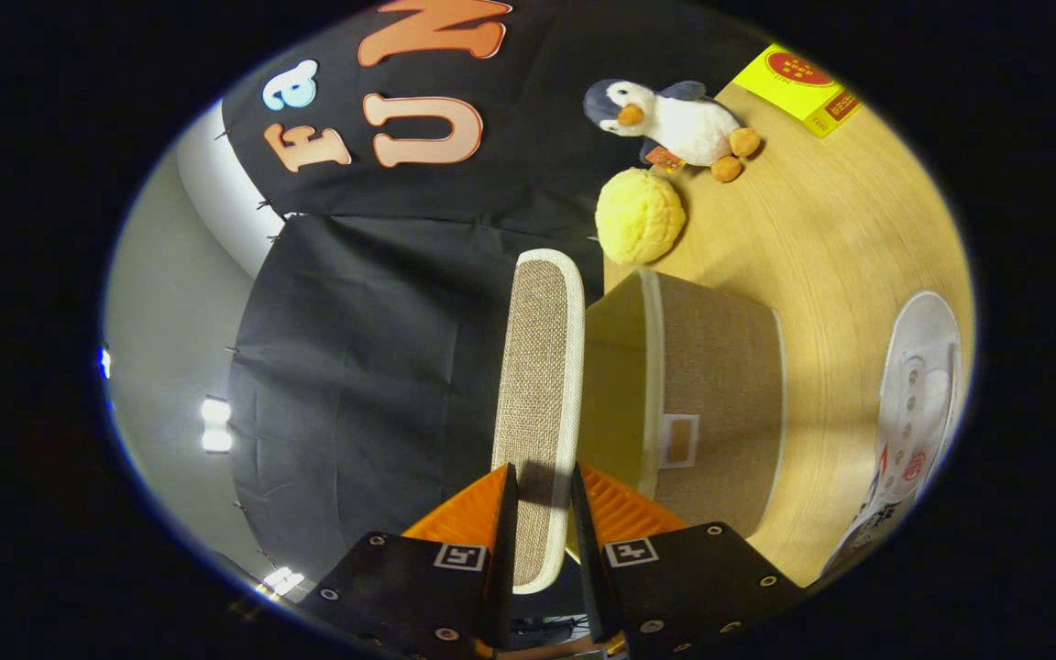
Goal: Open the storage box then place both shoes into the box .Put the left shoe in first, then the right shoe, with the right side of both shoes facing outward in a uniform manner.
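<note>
Lid [539, 385] of the woven storage box [716, 394] sits edge-on between the gripper [542, 513] fingers, jaws clamped on its rim, so the opening step is in hand. Lid is lifted clear of the box, interior visible beside it. White sneaker [918, 403] lies on the wooden table [821, 247] beyond the box (which foot, cannot tell). Next move, I'd judge: park the lid clear of the opening, release, then go for the left shoe.

Lid [539, 385] between the fingers [500, 527], storage box [711, 394] just beside it.
</note>
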`<state>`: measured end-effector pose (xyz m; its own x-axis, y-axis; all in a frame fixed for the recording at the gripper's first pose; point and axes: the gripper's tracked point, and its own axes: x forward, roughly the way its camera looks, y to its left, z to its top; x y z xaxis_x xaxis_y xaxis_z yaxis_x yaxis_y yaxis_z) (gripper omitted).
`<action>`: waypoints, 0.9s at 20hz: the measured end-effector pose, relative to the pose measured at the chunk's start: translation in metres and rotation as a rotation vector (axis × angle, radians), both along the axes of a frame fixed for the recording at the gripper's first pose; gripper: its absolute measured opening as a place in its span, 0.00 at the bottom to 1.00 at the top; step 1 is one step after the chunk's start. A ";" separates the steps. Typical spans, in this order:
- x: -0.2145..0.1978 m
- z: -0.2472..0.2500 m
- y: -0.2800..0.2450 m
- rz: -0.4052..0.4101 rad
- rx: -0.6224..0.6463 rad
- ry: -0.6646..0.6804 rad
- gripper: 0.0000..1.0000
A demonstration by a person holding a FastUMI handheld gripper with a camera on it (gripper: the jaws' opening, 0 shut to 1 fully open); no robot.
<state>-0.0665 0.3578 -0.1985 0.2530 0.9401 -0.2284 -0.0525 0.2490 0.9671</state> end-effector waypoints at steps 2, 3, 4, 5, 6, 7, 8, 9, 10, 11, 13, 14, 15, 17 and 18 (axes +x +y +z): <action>0.002 0.015 0.008 0.006 0.000 -0.022 0.32; 0.005 0.025 0.014 0.006 0.004 -0.035 0.32; 0.009 0.035 0.019 -0.013 -0.004 -0.042 0.32; 0.018 0.044 0.022 -0.038 -0.007 -0.053 0.27; 0.024 0.056 0.028 -0.062 0.000 -0.067 0.20; 0.030 0.068 0.033 -0.078 0.005 -0.078 0.17; 0.033 0.081 0.040 -0.080 0.019 -0.091 0.12; 0.035 0.092 0.047 -0.074 0.025 -0.107 0.11; 0.036 0.099 0.055 -0.065 0.019 -0.130 0.11; 0.037 0.101 0.063 -0.050 -0.001 -0.148 0.11; 0.034 0.101 0.084 -0.015 -0.035 -0.166 0.11; 0.032 0.102 0.092 -0.003 -0.042 -0.159 0.08; 0.030 0.106 0.104 0.011 -0.036 -0.155 0.08; 0.028 0.111 0.125 0.040 -0.045 -0.152 0.07; 0.024 0.109 0.136 0.064 -0.070 -0.158 0.08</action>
